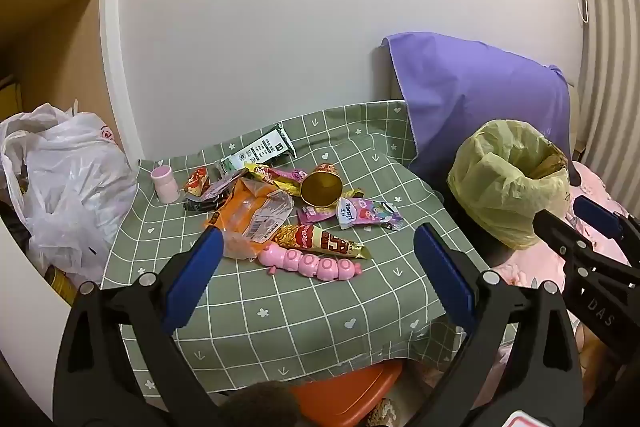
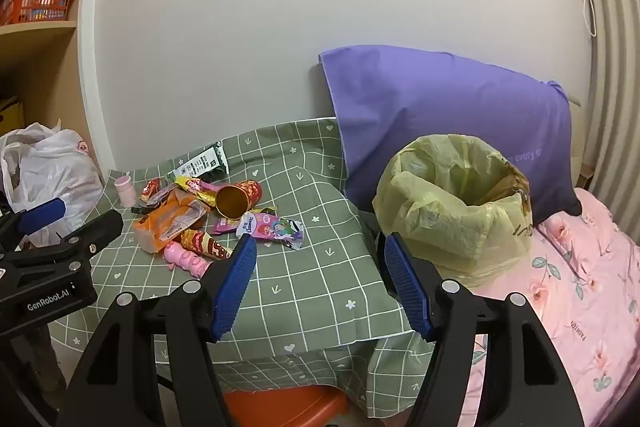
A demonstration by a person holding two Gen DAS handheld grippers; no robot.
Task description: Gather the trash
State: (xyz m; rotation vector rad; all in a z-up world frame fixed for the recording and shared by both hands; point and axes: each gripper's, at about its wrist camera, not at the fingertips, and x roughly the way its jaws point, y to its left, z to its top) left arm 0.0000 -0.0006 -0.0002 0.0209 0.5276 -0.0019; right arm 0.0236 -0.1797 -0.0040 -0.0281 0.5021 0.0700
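Trash (image 1: 276, 207), wrappers plus a gold cup (image 1: 321, 187) on its side, lay heaped on the green checked cloth (image 1: 304, 311) left of the yellow-lined bin (image 2: 460, 211), while your left gripper (image 1: 320, 275) and right gripper (image 2: 320, 287) hung above, jaws apart, holding nothing.
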